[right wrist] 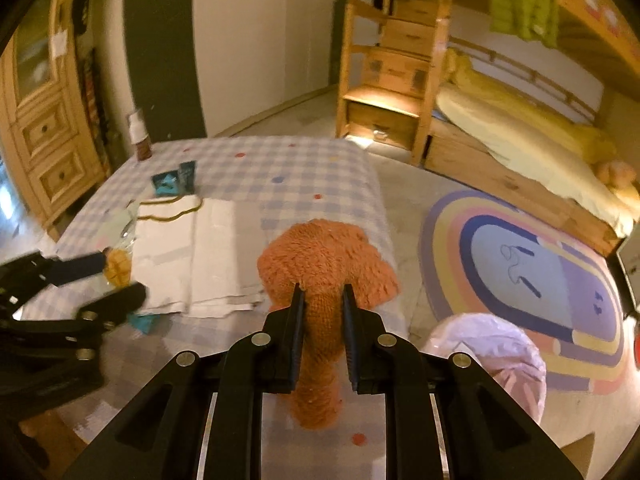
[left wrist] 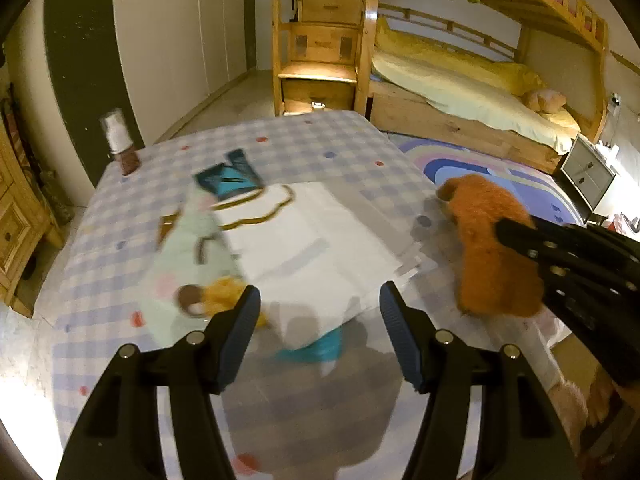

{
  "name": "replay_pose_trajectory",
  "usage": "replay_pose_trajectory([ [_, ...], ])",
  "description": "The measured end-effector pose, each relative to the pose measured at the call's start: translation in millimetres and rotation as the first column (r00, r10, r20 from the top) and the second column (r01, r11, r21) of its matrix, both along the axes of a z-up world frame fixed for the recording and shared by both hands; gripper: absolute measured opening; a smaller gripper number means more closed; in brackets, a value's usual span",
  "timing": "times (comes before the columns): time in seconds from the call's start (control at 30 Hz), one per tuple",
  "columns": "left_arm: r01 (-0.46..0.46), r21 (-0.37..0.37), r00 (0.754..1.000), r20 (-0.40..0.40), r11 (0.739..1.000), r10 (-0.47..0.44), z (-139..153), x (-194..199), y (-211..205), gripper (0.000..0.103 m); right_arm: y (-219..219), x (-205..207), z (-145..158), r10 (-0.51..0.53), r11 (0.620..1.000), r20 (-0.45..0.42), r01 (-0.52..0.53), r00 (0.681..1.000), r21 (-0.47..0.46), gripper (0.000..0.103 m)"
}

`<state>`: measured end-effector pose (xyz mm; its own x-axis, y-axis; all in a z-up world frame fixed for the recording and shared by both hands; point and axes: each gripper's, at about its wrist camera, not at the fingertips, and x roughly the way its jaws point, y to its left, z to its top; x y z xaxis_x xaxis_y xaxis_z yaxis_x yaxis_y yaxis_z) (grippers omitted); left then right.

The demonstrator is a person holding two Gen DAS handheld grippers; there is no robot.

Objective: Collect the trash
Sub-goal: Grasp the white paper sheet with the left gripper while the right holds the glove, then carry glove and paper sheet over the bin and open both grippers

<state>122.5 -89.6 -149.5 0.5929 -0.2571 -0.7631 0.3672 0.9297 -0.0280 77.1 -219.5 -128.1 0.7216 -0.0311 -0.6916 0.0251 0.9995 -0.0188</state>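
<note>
My right gripper (right wrist: 322, 292) is shut on an orange fuzzy sock (right wrist: 326, 264) and holds it over the right edge of the checked table (right wrist: 280, 160); it also shows in the left wrist view (left wrist: 492, 248). My left gripper (left wrist: 318, 300) is open and empty above white folded paper (left wrist: 320, 248). A yellow-brown snack wrapper (left wrist: 216, 300) lies by its left finger on a pale green wrapper (left wrist: 188, 248). Teal wrappers (left wrist: 230, 178) lie farther back, and another teal piece (left wrist: 320, 350) pokes out from under the paper.
A brown bottle with a white cap (left wrist: 120, 144) stands at the table's far left corner. A bin lined with a pink bag (right wrist: 496, 360) stands on the floor right of the table. A rainbow rug (right wrist: 532, 272), bunk bed (right wrist: 520, 140) and wooden cabinet (right wrist: 44, 132) surround the table.
</note>
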Motion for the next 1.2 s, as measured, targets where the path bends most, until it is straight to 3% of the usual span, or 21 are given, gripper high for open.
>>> replay_pose_trajectory([
  [0.33, -0.081, 0.102, 0.995, -0.058, 0.991, 0.087, -27.1, 22.5, -44.6, 0.058, -35.0, -22.6, 1.0, -0.047, 0.997, 0.015, 0.046, 0.999, 0.068, 0.018],
  [0.5, -0.126, 0.094, 0.99, -0.052, 0.988, 0.131, -31.6, 21.2, -43.3, 0.055, -41.8, -30.3, 2.1, -0.054, 0.995, 0.02, 0.052, 0.998, 0.089, 0.018],
  [0.63, -0.15, 0.097, 0.987, -0.037, 0.984, 0.154, -30.9, 18.0, -40.7, 0.035, -40.3, -36.7, 5.1, -0.051, 0.994, 0.028, 0.048, 0.998, 0.097, 0.018],
  [0.67, -0.148, 0.102, 0.988, -0.032, 0.984, 0.152, -31.1, 18.5, -40.9, 0.025, -40.7, -38.3, 5.5, -0.051, 0.994, 0.03, 0.048, 0.998, 0.096, 0.018],
  [0.7, -0.142, 0.112, 0.989, -0.028, 0.983, 0.146, -30.8, 18.6, -40.1, 0.014, -40.2, -40.3, 6.6, -0.05, 0.994, 0.033, 0.047, 0.998, 0.097, 0.018],
  [0.8, -0.077, 0.086, 0.996, -0.041, 0.993, 0.08, -24.6, 17.0, -32.8, 0.004, -41.2, -47.2, 10.3, -0.052, 0.994, 0.044, 0.047, 0.998, 0.097, 0.018],
  [0.9, 0.009, -0.001, 1.0, 0.015, 1.0, -0.009, 0.3, 1.4, -21.7, 0.003, -45.0, -56.9, 17.4, -0.059, 0.994, 0.066, 0.052, 0.996, 0.095, 0.018],
  [1.0, 0.121, -0.088, 0.99, 0.082, 0.989, -0.114, 30.8, -24.1, -14.6, 0.003, -49.7, -67.8, 26.5, -0.073, 0.993, 0.096, 0.063, 0.993, 0.099, 0.018],
  [1.2, 0.209, -0.139, 0.971, 0.143, 0.968, -0.189, 61.0, -55.6, -22.8, 0.003, -70.5, -89.5, 36.8, -0.119, 0.986, 0.127, 0.102, 0.985, 0.131, 0.018],
])
